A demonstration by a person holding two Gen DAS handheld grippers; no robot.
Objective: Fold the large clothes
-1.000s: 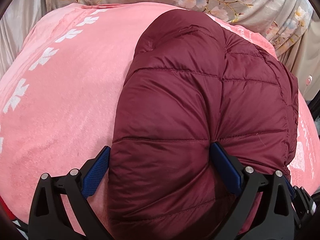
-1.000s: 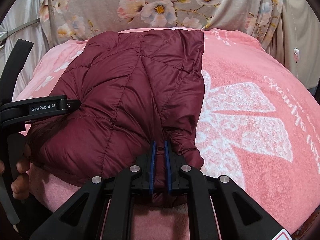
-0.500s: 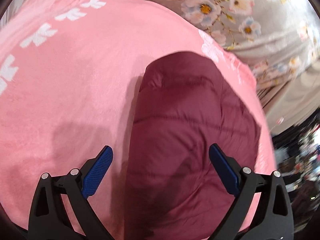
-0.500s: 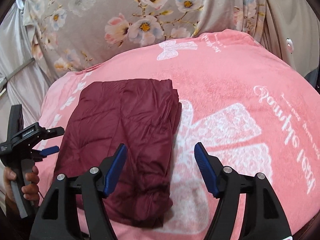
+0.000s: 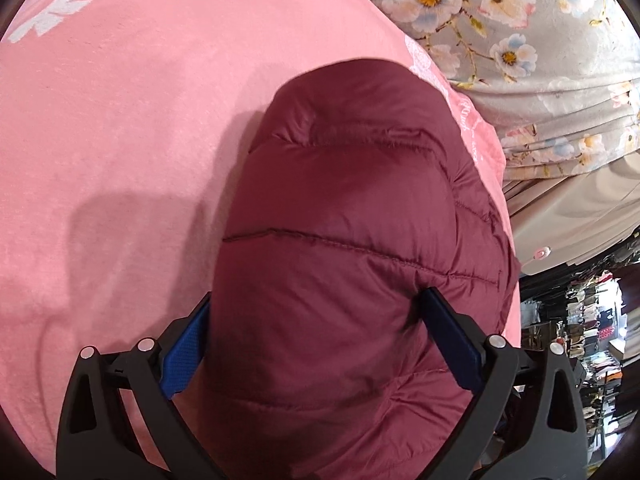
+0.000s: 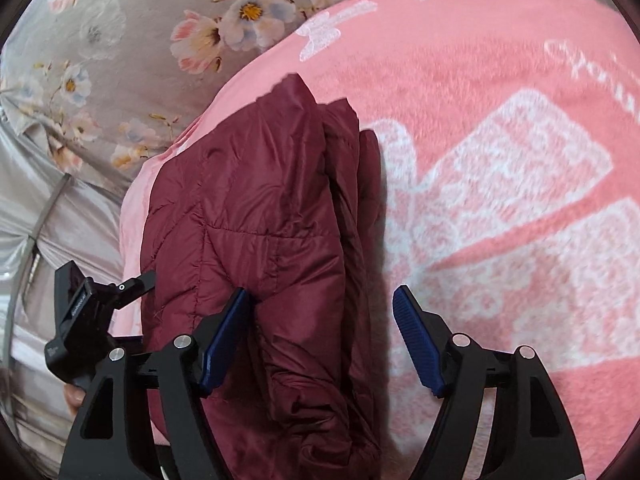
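A: Left side first. The left gripper [image 5: 316,344] sits low over the near end of the maroon puffer jacket [image 5: 352,216]. Its jaws are spread wide and the padded bulk fills the gap; the right blue pad [image 5: 452,340] dents the fabric, the other is half hidden at the jacket's edge. Whether that amounts to a grip or a mere press cannot be told.

B: And the jacket itself?

A: Lies on the pink blanket [image 5: 120,128] as a compact bundle, layers stacked, long edges roughly straight. The main folds look done.

B: Right side?

A: The right gripper [image 6: 320,340] has its jaws spread, having just been opening. The bundle's edge lies between them, but the right-hand pad [image 6: 416,340] stands clear over the blanket; nothing is pinched. The left-hand pad [image 6: 224,340] rests against the fabric.

B: So what remains?

A: Judging by shape, perhaps one more halving or some squaring-up. The stacked edges near the top look slightly uneven.
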